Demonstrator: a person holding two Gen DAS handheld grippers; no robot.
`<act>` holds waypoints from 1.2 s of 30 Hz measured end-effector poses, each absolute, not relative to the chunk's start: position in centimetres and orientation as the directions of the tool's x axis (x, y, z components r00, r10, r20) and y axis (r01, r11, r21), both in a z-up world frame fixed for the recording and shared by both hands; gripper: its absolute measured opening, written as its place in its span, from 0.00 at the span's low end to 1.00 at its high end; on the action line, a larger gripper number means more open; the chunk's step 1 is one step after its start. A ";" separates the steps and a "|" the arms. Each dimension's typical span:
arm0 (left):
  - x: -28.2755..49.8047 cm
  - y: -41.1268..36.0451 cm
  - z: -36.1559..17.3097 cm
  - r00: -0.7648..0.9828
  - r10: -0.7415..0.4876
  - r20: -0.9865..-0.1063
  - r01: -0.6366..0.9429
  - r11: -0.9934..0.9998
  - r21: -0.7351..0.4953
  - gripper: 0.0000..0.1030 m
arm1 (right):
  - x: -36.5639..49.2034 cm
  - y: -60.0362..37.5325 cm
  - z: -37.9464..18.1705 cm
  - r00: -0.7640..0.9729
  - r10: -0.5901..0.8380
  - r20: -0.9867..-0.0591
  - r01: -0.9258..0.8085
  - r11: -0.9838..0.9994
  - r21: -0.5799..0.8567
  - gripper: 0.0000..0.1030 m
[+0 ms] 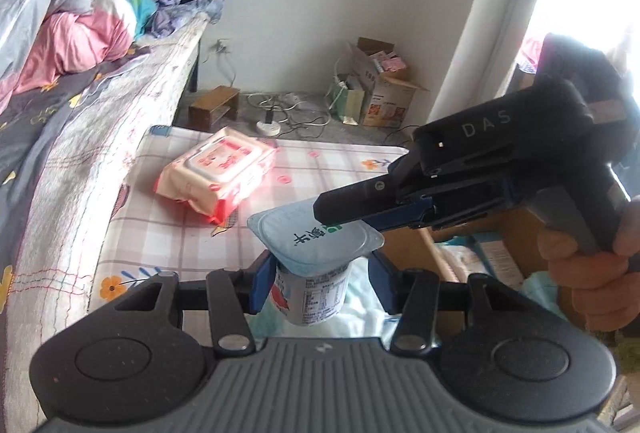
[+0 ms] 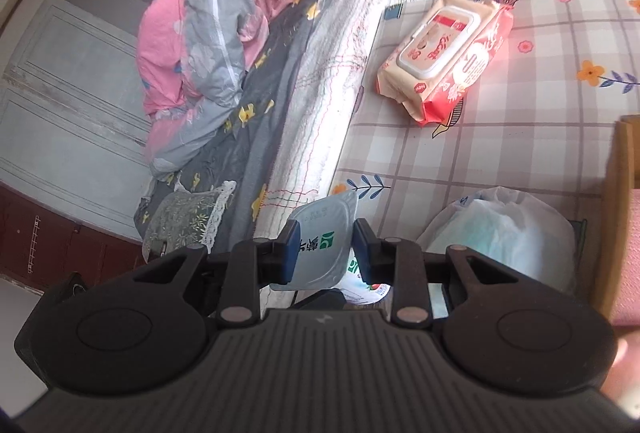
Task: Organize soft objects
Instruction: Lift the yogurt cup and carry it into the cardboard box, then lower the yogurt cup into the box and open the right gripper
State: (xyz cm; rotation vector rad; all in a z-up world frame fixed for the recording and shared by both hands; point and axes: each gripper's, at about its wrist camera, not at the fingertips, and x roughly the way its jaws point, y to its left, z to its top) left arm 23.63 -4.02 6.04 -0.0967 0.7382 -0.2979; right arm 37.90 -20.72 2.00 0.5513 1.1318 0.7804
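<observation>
My left gripper (image 1: 320, 283) is shut on a yogurt cup (image 1: 316, 289) with a pale blue foil lid (image 1: 316, 237), held upright above a plastic bag of soft white and teal items (image 2: 504, 233). My right gripper (image 2: 325, 251) reaches in from the right in the left wrist view (image 1: 326, 207), and its fingers sit over the lid (image 2: 320, 241), one on each side. A pink and white pack of wet wipes (image 1: 218, 173) lies flat on the checked tablecloth (image 1: 320, 161); it also shows in the right wrist view (image 2: 448, 57).
A bed (image 1: 80, 121) with a pink and grey quilt (image 1: 60, 21) runs along the left of the table. Cardboard boxes (image 1: 384, 89), a small wooden stool (image 1: 214, 107) and a power strip with cables (image 1: 276, 121) lie on the floor beyond. A wooden box (image 2: 624, 217) stands at right.
</observation>
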 end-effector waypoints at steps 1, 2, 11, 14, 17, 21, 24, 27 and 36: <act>22.8 -5.1 6.6 0.698 -0.321 -0.640 0.261 0.946 -0.190 0.50 | 36.8 -22.1 2.7 0.235 0.786 -0.572 -0.262 0.618 0.741 0.27; 22.1 -6.2 7.1 0.694 -0.340 -0.634 0.284 0.939 -0.193 0.50 | 35.7 -23.7 3.4 0.255 0.786 -0.563 -0.257 0.617 0.744 0.27; 17.1 -16.1 6.1 0.544 -0.501 -0.673 0.473 0.846 -0.248 0.50 | 24.7 -36.9 3.7 0.390 0.718 -0.576 -0.136 0.664 0.736 0.28; 15.9 -18.9 4.4 0.484 -0.518 -0.705 0.511 0.822 -0.252 0.50 | 21.6 -40.4 1.8 0.400 0.704 -0.586 -0.072 0.662 0.746 0.29; 14.8 -20.9 2.6 0.444 -0.515 -0.733 0.529 0.811 -0.249 0.50 | 19.5 -43.0 -1.2 0.384 0.699 -0.604 -0.002 0.655 0.756 0.29; 14.4 -22.5 0.3 0.421 -0.472 -0.775 0.523 0.824 -0.217 0.50 | 18.4 -44.5 -5.6 0.324 0.725 -0.608 0.081 0.619 0.781 0.29; 14.7 -22.9 -1.5 0.392 -0.447 -0.804 0.500 0.837 -0.222 0.50 | 18.4 -44.5 -8.7 0.271 0.749 -0.604 0.120 0.597 0.793 0.29; 14.5 -23.2 -2.8 0.371 -0.420 -0.828 0.482 0.849 -0.215 0.49 | 19.1 -44.0 -11.1 0.216 0.752 -0.623 0.136 0.609 0.782 0.29; 12.1 -22.4 -1.0 0.469 -0.430 -0.771 0.496 0.851 -0.173 0.50 | 19.9 -43.7 -12.7 0.151 0.713 -0.685 0.108 0.677 0.728 0.29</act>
